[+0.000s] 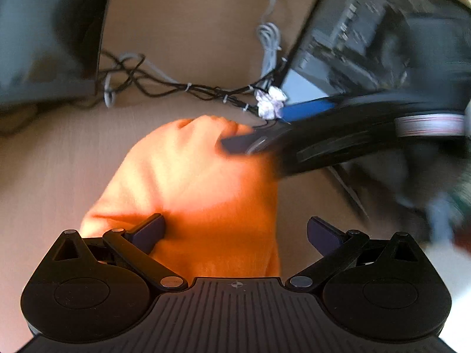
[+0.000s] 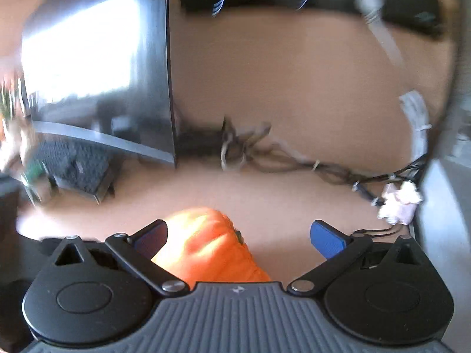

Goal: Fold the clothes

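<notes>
Orange cloth [image 1: 194, 194] lies bunched on the tan surface [image 1: 59, 161] between my two tools, the left hand-held gripper [image 1: 235, 232] spread apart over it and the right hand-held gripper [image 2: 238, 235] likewise apart at its far end, so I judge the next move is pinching an edge to fold.

Orange garment [image 1: 203, 188] lying bunched on the tan surface [image 1: 53, 170], folds rumpling its top, showing bright orange fabric throughout
</notes>
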Tool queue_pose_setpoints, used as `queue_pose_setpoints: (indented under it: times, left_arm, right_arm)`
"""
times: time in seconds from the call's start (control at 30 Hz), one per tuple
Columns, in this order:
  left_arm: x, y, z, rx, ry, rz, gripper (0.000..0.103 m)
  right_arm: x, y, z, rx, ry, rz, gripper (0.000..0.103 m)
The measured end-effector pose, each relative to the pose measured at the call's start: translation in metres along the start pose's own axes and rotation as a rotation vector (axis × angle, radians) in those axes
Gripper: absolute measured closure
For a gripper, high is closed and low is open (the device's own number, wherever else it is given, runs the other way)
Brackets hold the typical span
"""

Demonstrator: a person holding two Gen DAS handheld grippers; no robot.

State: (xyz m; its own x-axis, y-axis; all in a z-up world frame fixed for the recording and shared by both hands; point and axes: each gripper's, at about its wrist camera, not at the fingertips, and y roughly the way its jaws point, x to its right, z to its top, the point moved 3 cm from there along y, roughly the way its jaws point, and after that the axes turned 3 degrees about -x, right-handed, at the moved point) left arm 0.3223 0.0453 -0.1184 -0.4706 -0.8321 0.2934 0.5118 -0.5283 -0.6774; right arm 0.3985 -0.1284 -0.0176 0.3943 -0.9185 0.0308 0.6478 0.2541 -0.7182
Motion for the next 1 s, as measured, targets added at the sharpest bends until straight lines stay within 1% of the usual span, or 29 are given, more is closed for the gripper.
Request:
queue_pose_setpoints:
  times: [0.03, 0.07, 0.13, 0.17, 0.2, 0.23, 0.3, 0.33, 0.37, 0.5, 0.53, 0.6, 0.67, 0.73, 0.8, 0.83, 0.9, 0.93, 1.0]
  left_arm:
    - [0.002, -0.012, -0.002, 0.002, 0.012, -0.001, 0.000]
    - [0.002, -0.030, -0.005, 0.017, 0.000, -0.013, 0.000]
    - [-0.003, -0.066, -0.012, 0.064, -0.062, 0.011, 0.000]
    - [-0.009, -0.080, -0.017, 0.075, -0.113, 0.031, 0.000]
    - [-0.017, -0.087, -0.022, 0.062, -0.192, 0.029, 0.000]
    - [-0.027, -0.090, -0.028, 0.038, -0.283, 0.010, 0.000]
    - [-0.044, -0.083, -0.039, -0.032, -0.479, -0.077, 0.000]
    - [-0.051, -0.077, -0.043, -0.058, -0.559, -0.123, 0.000]
    - [-0.055, -0.071, -0.044, -0.069, -0.605, -0.148, 0.000]
    - [-0.070, -0.042, -0.041, -0.091, -0.732, -0.200, 0.000]
    - [-0.075, -0.038, -0.037, -0.082, -0.736, -0.194, 0.001]
    - [-0.087, -0.034, -0.023, -0.044, -0.701, -0.151, 0.001]
    - [-0.105, -0.031, -0.003, -0.010, -0.661, -0.110, 0.004]
    - [-0.121, -0.028, 0.015, -0.005, -0.647, -0.121, 0.005]
    - [-0.132, -0.034, 0.027, 0.017, -0.635, -0.133, 0.007]
    - [-0.135, -0.039, 0.031, 0.034, -0.619, -0.128, 0.007]
    - [-0.136, -0.049, 0.032, 0.055, -0.571, -0.122, 0.007]
    - [-0.136, -0.052, 0.031, 0.054, -0.551, -0.125, 0.007]
    - [-0.133, -0.045, 0.026, 0.014, -0.519, -0.124, 0.007]
  right_arm:
    - [-0.001, 0.018, -0.004, -0.061, -0.041, -0.038, 0.000]
    - [0.001, 0.026, -0.011, -0.088, -0.053, -0.050, 0.000]
    - [0.007, 0.026, -0.026, -0.084, -0.001, -0.058, 0.000]
    - [0.010, 0.023, -0.032, -0.076, 0.028, -0.065, 0.000]
    - [0.010, 0.020, -0.039, -0.070, 0.049, -0.076, 0.000]
    - [0.009, 0.017, -0.044, -0.065, 0.062, -0.092, 0.000]
    - [0.007, 0.012, -0.056, -0.060, 0.087, -0.121, 0.000]
    - [0.004, 0.007, -0.060, -0.059, 0.098, -0.129, 0.000]
    - [0.002, 0.006, -0.063, -0.061, 0.106, -0.127, 0.000]
    - [-0.009, 0.004, -0.070, -0.066, 0.116, -0.106, 0.000]
    - [-0.009, 0.003, -0.072, -0.070, 0.133, -0.102, 0.000]
    - [-0.008, 0.001, -0.076, -0.080, 0.168, -0.094, 0.000]
    - [-0.008, 0.000, -0.079, -0.096, 0.215, -0.073, 0.000]
    - [-0.015, 0.003, -0.079, -0.108, 0.230, -0.026, 0.000]
    - [-0.022, 0.005, -0.077, -0.098, 0.205, -0.011, 0.000]
    - [-0.024, 0.006, -0.076, -0.091, 0.194, -0.007, 0.000]
    - [-0.019, 0.006, -0.076, -0.085, 0.224, 0.007, 0.000]
    - [-0.016, 0.005, -0.076, -0.080, 0.246, 0.015, 0.001]
    - [-0.011, -0.003, -0.075, -0.060, 0.286, 0.050, 0.012]
